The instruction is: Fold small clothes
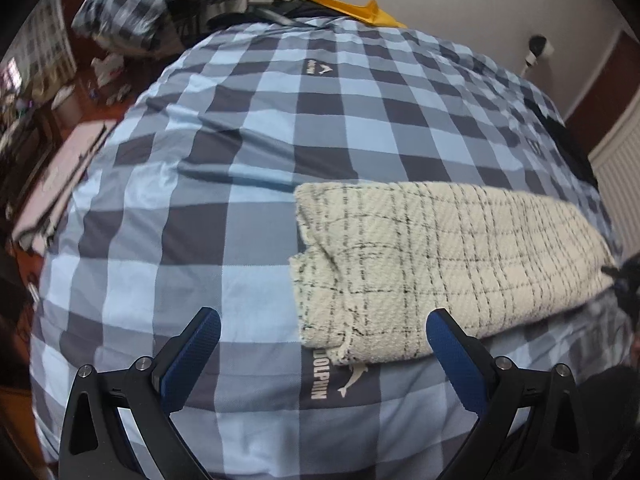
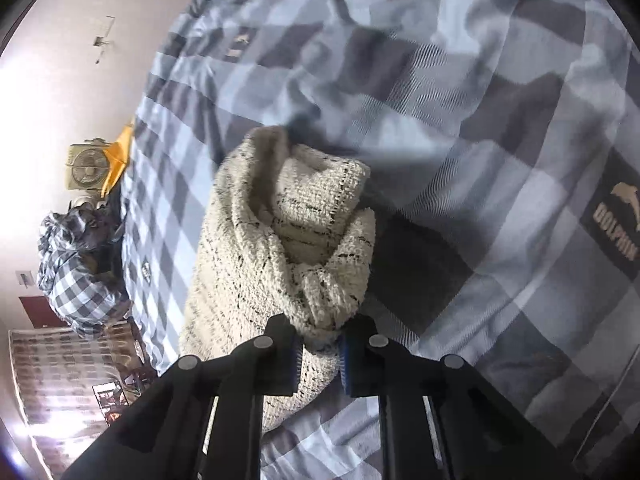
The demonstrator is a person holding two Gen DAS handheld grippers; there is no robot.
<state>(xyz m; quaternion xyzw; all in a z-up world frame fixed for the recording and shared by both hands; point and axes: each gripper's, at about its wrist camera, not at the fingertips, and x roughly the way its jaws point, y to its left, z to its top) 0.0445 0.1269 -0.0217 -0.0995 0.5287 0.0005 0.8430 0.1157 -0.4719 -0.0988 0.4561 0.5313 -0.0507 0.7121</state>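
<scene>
In the left wrist view, I see a cream knitted garment (image 1: 440,264) with thin black check lines lying folded into a long band across the right half of the frame. It rests on a blue and grey checked bedcover (image 1: 240,160) that fills most of the picture. My left tongs (image 1: 323,334) sit at the bottom of the frame with their blue pads spread wide and nothing between them. The garment's near left corner lies between the two pads but is not touched by either. I judge they wait there to take that end for the next fold.

In the right wrist view, the same garment (image 2: 280,240) fills the centre, bunched and rising from the bedcover (image 2: 500,120) toward the camera. My right tongs (image 2: 320,360) at the lower centre are closed on a pinch of its edge, the fabric squeezed between the blue pads. I judge the cloth is held up like this so one end can be carried over the rest. A box fan (image 2: 88,168) stands at the left edge.
</scene>
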